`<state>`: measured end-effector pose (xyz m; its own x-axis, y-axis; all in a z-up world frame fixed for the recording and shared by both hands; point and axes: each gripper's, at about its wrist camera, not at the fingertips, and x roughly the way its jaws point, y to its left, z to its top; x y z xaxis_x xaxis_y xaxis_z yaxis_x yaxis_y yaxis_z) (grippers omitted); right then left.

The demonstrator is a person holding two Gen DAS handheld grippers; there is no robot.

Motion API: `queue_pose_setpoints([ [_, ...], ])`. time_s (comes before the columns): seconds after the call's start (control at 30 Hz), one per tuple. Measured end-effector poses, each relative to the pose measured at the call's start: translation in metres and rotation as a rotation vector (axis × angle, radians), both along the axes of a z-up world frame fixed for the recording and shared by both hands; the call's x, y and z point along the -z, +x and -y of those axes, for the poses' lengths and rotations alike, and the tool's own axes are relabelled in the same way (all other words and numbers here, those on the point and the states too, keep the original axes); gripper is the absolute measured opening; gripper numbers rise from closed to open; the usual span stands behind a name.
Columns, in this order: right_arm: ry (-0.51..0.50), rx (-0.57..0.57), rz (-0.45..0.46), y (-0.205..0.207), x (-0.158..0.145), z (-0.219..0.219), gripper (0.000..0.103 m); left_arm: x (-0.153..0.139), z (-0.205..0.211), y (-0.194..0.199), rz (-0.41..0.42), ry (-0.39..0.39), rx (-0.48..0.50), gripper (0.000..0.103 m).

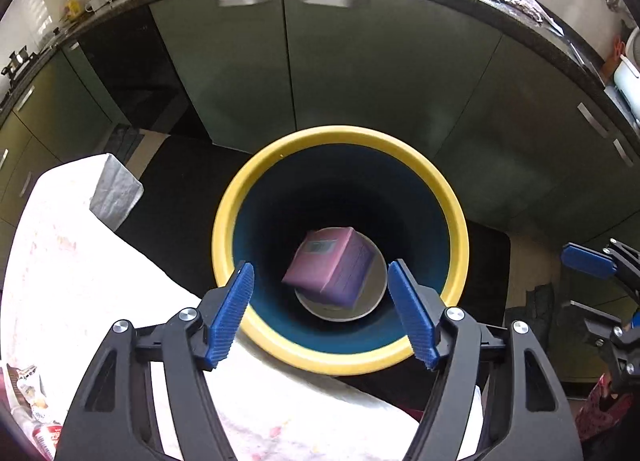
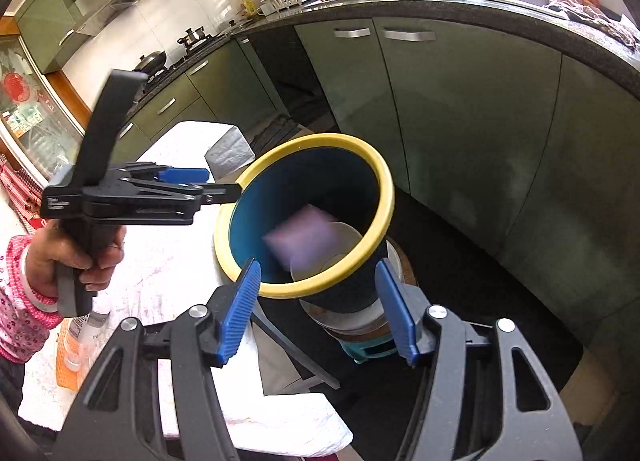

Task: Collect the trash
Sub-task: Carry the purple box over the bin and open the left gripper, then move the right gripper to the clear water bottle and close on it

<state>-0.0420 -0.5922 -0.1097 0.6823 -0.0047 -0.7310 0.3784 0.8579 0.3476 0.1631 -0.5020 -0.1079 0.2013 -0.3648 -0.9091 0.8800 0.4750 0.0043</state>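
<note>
1. Trash bin (image 1: 340, 361): yellow rim, blue inside, beside the white-covered table (image 1: 80, 261).
2. Purple box (image 1: 332, 267): inside the bin, blurred, possibly falling; pale disc beneath.
3. Left gripper (image 1: 320, 313): jaws apart, empty, above the bin.
4. Right gripper (image 2: 318, 311): apart, empty.

Round bin (image 1: 340, 361): yellow rim, dark blue inner wall. Inside it, purple-pink cardboard box (image 1: 332, 267) on a white paper plate (image 1: 360, 311). Left hand-held gripper (image 1: 322, 315): black frame, blue ribbed pads; right hand-held gripper (image 2: 318, 309) the same. White cloth on the table (image 1: 72, 261), faint pink stains. Sleeve (image 2: 18, 309): pink, floral print. Cabinet doors (image 1: 360, 73): olive green, silver handles. Countertop (image 2: 440, 9): dark, speckled.
</note>
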Motion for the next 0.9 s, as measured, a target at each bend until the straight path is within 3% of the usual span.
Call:
queue_pose_setpoints([
  [0.23,0.002,-0.046,0.000,0.009,0.001,-0.014,0.057,-0.066,-0.071,-0.027,0.035,-0.150,-0.026,0.077],
  [0.47,-0.031,-0.134,-0.010,0.025,-0.006,-0.045,0.058,-0.135,-0.212,-0.061,0.158,-0.317,-0.164,0.089],
  [0.6,-0.061,-0.232,-0.019,0.041,-0.012,-0.080,0.059,-0.148,-0.297,-0.072,0.272,-0.335,-0.330,0.092],
  [0.83,-0.064,-0.494,-0.040,0.081,-0.013,-0.160,0.061,-0.134,-0.422,-0.075,0.323,-0.375,-0.618,0.093],
  [0.9,-0.064,-0.606,-0.020,0.090,-0.018,-0.189,0.078,-0.129,-0.446,-0.079,0.334,-0.390,-0.666,0.094],
])
